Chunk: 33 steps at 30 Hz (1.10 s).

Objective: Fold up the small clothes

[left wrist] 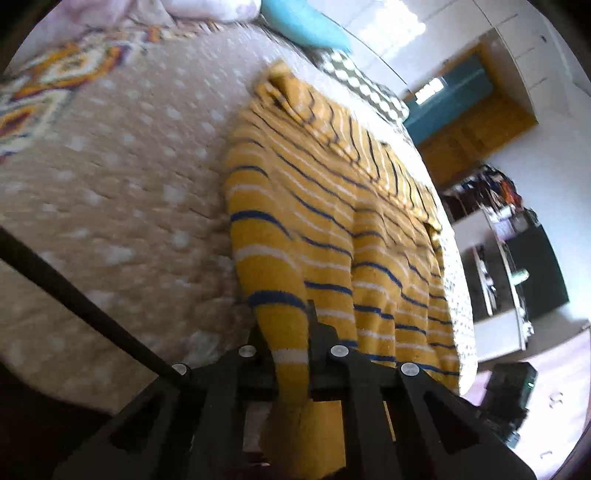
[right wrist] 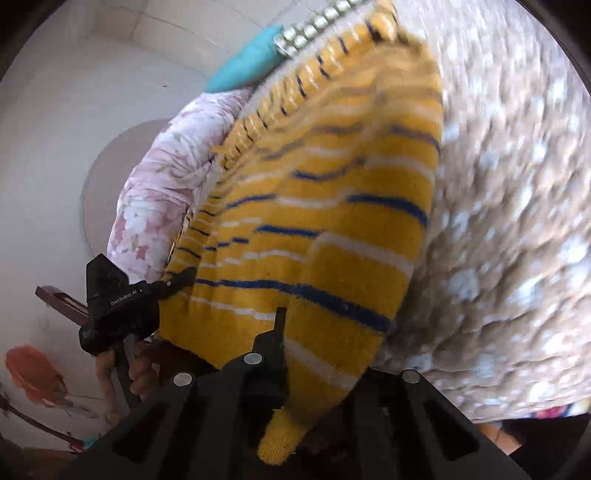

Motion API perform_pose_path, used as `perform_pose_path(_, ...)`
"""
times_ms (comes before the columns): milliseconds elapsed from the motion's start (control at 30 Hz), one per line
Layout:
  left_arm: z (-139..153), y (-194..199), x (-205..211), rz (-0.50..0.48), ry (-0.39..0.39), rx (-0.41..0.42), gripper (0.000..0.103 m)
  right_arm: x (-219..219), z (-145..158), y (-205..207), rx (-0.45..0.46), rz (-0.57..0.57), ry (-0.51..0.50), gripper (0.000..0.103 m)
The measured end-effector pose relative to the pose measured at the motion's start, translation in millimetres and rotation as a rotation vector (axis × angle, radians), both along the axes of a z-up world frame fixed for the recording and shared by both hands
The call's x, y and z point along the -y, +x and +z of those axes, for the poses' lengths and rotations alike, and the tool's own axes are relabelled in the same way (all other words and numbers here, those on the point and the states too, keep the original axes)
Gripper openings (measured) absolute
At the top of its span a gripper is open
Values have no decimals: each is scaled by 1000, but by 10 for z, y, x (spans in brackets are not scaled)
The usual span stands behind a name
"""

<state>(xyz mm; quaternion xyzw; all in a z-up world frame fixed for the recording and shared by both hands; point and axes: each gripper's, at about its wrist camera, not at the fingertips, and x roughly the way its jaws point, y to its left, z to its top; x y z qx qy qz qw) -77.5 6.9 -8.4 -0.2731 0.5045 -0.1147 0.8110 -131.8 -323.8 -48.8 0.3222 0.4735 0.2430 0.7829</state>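
A yellow knit sweater (left wrist: 332,206) with blue and white stripes lies spread on a beige dotted bedspread (left wrist: 110,184). My left gripper (left wrist: 291,354) is shut on one sleeve cuff of the sweater, the cloth pinched between its jaws. In the right wrist view my right gripper (right wrist: 306,354) is shut on the sweater (right wrist: 332,206) at another cuff or corner; its right finger is hidden by cloth. The left gripper (right wrist: 173,284) also shows there, held by a hand, clamped on the sweater's far edge.
A teal pillow (left wrist: 303,22) and a grey patterned pillow (left wrist: 362,88) lie at the bed's head. A floral quilt (right wrist: 162,177) is bunched beside the sweater. A patterned blanket (left wrist: 48,81) lies at the left. The bed edge (left wrist: 461,295) drops to the room floor with furniture beyond.
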Motion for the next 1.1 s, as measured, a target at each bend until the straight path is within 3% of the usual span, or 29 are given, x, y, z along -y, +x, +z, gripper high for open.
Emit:
perform_pose_path(200,362,-396,79,-70,49,59,8,175,363,-282,72,61,-37,8)
perform_pose_path(367,353,-701,222,-133,151,63,8,159,464,-614,46,147,-133,8)
perform_pose_path(533,335,-470,47,-99,119,79,8,69,537,-508,74,169,-159,8)
perform_pose_path(700,561,417,142,-81,182,188,8,38,919,194,206,102,-207,8)
perform_pose_path(867,637,1480,318,-83,229,207,8,0,1239,1075,287,-11,-289,8)
perform_pose_path(1000,473,2133,411,-78,281,137,9,-33,1239,1695,261,-65,-335,8)
perform_pose_path(1100,272,2497,400,-58,228,36,10,-21,1069,2043,206,-91,-369,8)
